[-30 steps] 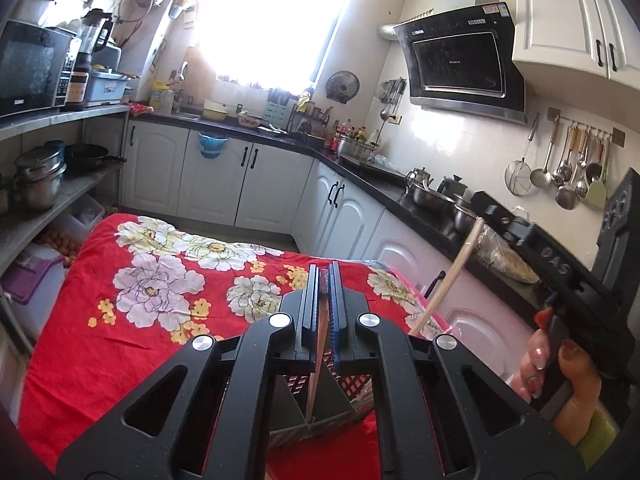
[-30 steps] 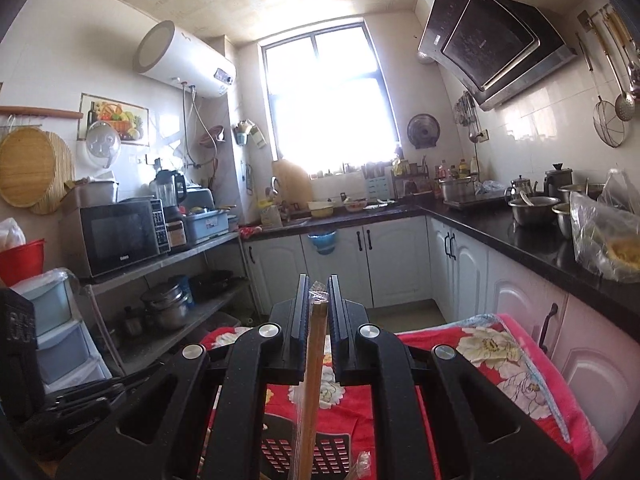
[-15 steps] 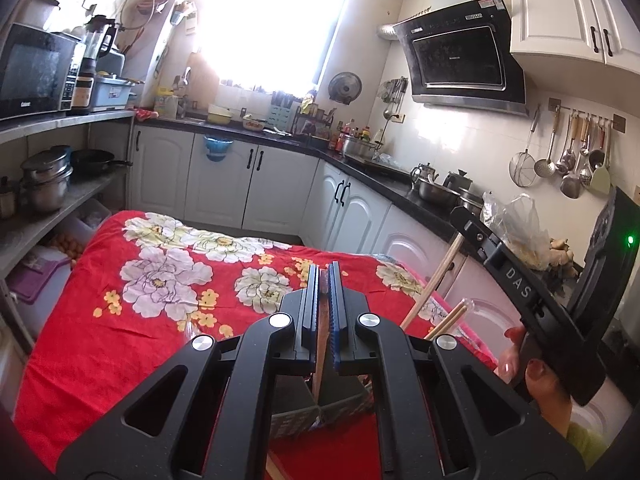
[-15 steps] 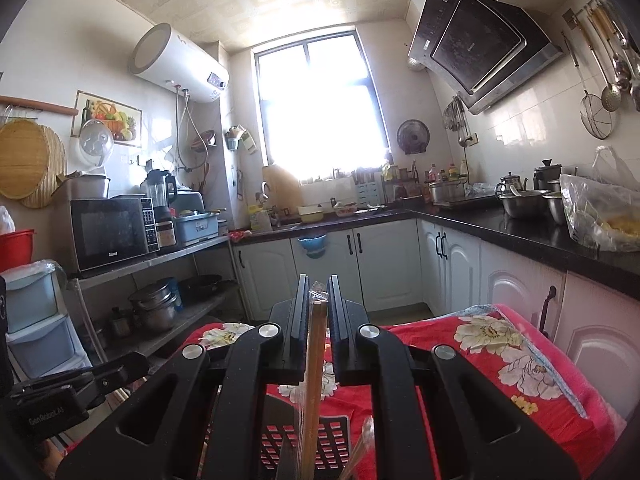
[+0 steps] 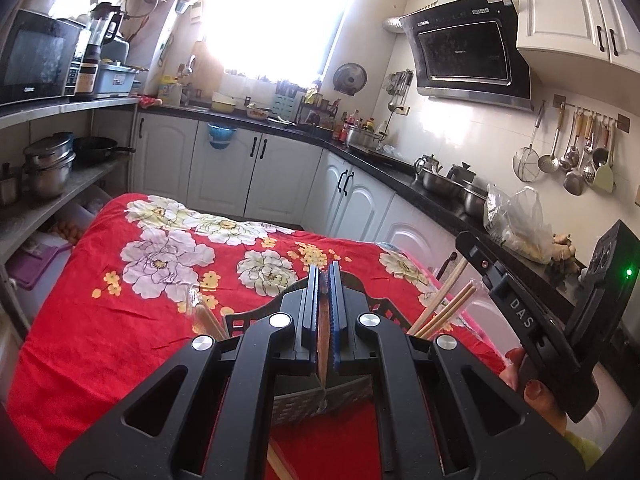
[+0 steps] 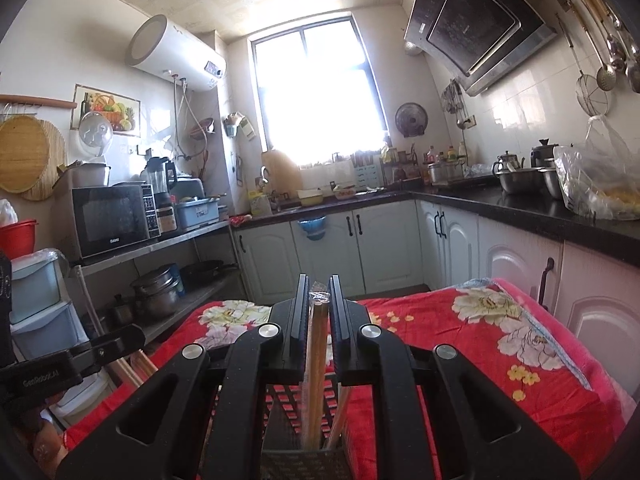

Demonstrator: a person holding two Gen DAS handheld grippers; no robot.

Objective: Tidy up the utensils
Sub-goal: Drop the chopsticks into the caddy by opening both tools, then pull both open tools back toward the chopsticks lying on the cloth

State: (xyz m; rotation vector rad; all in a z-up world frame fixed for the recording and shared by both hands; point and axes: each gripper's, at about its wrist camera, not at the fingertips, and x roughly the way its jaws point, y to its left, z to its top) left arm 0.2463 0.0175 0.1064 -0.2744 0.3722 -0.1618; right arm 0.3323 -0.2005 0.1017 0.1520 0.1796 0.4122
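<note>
My left gripper is shut on a thin wooden chopstick that hangs down into a black perforated utensil basket on the red flowered cloth. In the right wrist view my right gripper is shut on a pair of chopsticks in a clear wrapper, upright, with its lower end inside the same basket. From the left wrist view, the right gripper comes in from the right with its chopsticks slanting into the basket. More chopsticks lean at the basket's left side.
The basket stands on a table covered by a red flowered cloth. White cabinets and a black counter with pots run along the right. Shelves with a microwave and pans stand on the left. A hand holds the right gripper.
Both grippers have sunk toward the basket. The right gripper's wrapped chopsticks have dropped deeper into it, and the left one's stick has gone lower too.
</note>
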